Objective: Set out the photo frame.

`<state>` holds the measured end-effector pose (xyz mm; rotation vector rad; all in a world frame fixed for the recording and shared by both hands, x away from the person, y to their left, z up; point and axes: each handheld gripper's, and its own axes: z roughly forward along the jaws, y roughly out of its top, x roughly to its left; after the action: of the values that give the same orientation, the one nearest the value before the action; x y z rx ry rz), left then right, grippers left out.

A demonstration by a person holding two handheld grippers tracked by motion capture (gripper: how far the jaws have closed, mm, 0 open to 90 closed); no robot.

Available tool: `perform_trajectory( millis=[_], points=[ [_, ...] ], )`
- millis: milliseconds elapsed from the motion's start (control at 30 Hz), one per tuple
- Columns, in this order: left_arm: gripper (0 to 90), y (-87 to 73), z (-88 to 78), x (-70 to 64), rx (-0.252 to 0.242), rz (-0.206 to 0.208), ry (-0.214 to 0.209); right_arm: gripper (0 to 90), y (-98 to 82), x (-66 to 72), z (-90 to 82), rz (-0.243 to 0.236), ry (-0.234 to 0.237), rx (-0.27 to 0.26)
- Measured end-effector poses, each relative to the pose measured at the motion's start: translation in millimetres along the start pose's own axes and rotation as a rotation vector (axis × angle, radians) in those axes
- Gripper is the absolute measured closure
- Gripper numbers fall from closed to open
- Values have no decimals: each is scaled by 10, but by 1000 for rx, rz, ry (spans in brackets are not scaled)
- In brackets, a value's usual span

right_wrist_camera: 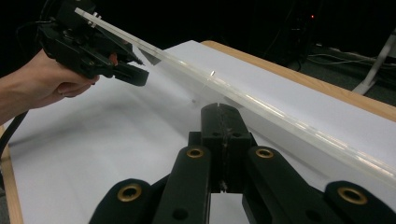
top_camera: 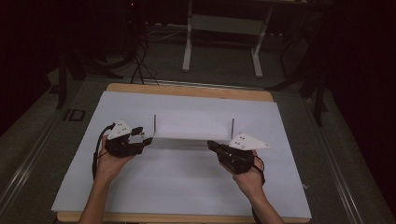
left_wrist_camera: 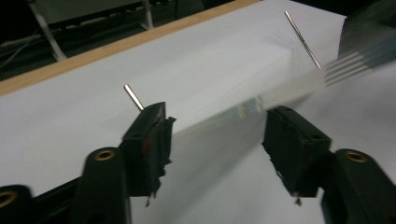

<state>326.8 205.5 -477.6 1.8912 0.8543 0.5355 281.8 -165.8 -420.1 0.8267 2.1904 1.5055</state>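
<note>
A long clear strip (right_wrist_camera: 261,105) spans two thin upright metal pins (top_camera: 154,123) (top_camera: 232,127) on the white-covered table (top_camera: 187,186). In the high view it is a pale band (top_camera: 194,129) between the pins. My left gripper (top_camera: 146,139) is at the strip's left end, beside the left pin (left_wrist_camera: 134,97). It is open (left_wrist_camera: 217,119): the strip's edge (left_wrist_camera: 243,109) runs into the gap and neither pad presses on it. My right gripper (top_camera: 211,144) sits near the right pin. It is shut (right_wrist_camera: 223,112) with nothing between its jaws, and the strip passes just beyond its tip.
The white sheet leaves a wooden table edge (top_camera: 187,89) bare at the far side. A metal frame on legs (top_camera: 224,32) and cables stand on the dark floor behind. White surface stretches in front of both hands.
</note>
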Motion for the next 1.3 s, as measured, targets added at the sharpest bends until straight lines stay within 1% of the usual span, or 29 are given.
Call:
perform_trajectory(
  millis=[33,100,167,200,300,333,400,533,633,667,700,767,800,867,967,1000,1033,1067,1133,1167,1200,1267,1300],
  points=[
    [379,11,13,-2,-6,0,-7,900,1,-3,1,0,0,-1],
    [393,54,66,-14,7,5,-4,900,4,-5,2,-1,0,-2],
    [399,64,85,-24,7,10,-8,900,8,-12,2,3,-2,-6],
    [399,78,113,-43,4,18,-11,900,9,-15,-1,6,-3,-8],
    [409,90,142,-66,-11,20,-24,900,17,-26,-15,8,-8,-7],
    [410,90,142,-66,-11,20,-24,900,19,-30,-19,9,-8,-10],
    [421,86,148,-59,-22,6,-37,900,24,-37,-30,11,-11,-13],
    [429,89,150,-60,-27,-2,-29,900,33,-55,-45,14,-17,-19],
    [431,92,154,-61,-36,-3,-20,900,39,-84,-56,6,-30,-24],
    [434,95,156,-59,-37,-3,-20,900,37,-103,-67,0,-47,-22],
    [434,96,156,-56,-36,-5,-21,900,37,-103,-67,0,-47,-22],
    [436,100,157,-47,-34,-11,-26,862,24,-129,-79,-12,-59,-13],
    [436,107,159,-44,-33,-13,-27,862,24,-129,-79,-12,-59,-13],
    [435,126,161,-32,-24,-16,-29,839,9,-140,-92,-28,-82,3],
    [436,133,163,-29,-21,-19,-30,821,-9,-162,-103,-30,-92,10],
    [435,138,162,-25,-17,-20,-33,807,-36,-195,-113,-22,-103,18],
    [436,138,162,-25,-17,-20,-33,807,-36,-195,-113,-22,-103,18],
    [436,140,162,-23,-14,-21,-35,789,-71,-238,-117,-16,-115,34],
    [436,149,164,-16,-12,-27,-37,770,-115,-286,-107,-12,-125,64],
    [436,149,164,-16,-12,-27,-37,770,-115,-286,-107,-12,-125,64],
    [436,161,169,-9,-12,-35,-36,764,-169,-331,-88,-18,-141,95],
    [436,172,174,-1,-12,-40,-34,751,-224,-374,-81,-11,-141,107],
    [435,172,174,-1,-12,-40,-34,751,-224,-374,-81,-11,-141,107]
  ],
)
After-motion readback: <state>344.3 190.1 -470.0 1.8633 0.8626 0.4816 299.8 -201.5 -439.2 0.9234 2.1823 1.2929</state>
